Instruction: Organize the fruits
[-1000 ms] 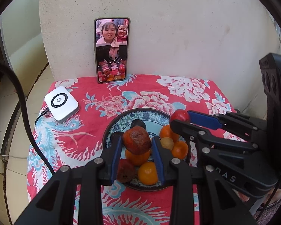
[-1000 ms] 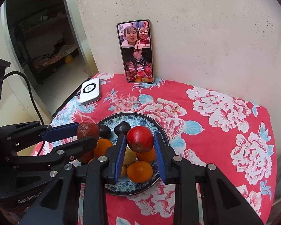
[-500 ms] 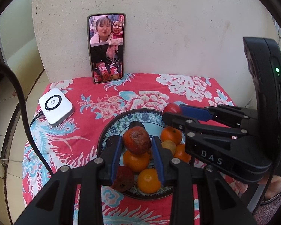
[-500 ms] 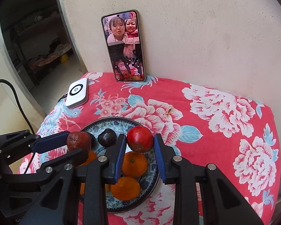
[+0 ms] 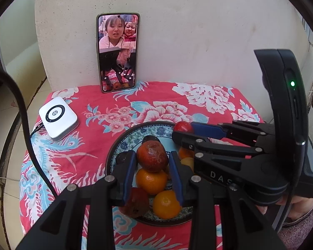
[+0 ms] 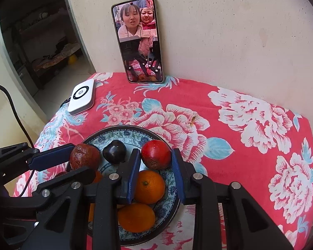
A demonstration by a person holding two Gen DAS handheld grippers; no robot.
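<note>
Blue-padded left tongs (image 5: 152,162) are clenched on a wrinkled brown-red fruit (image 5: 152,156), held just above the plate (image 5: 123,143); the right tongs (image 6: 156,162) are clenched on a smooth red fruit (image 6: 156,154), held over the plate's far right part. Step in hand, as judged: both fruits are lifted, neither yet placed. The next move calls for lowering each to a free spot and releasing without rolling the pile. Below the tongs lie oranges (image 6: 149,186) and a dark plum (image 6: 114,151); a second dark piece behind the left tongs is too hidden to name. Obstacles: the two tongs stand close side by side over one crowded plate, so they may foul each other. Beyond, on the floral cloth (image 6: 250,114) covering the bench, a white charger (image 5: 57,116) lies left, and a phone (image 6: 137,39) leans upright against the wall.
</note>
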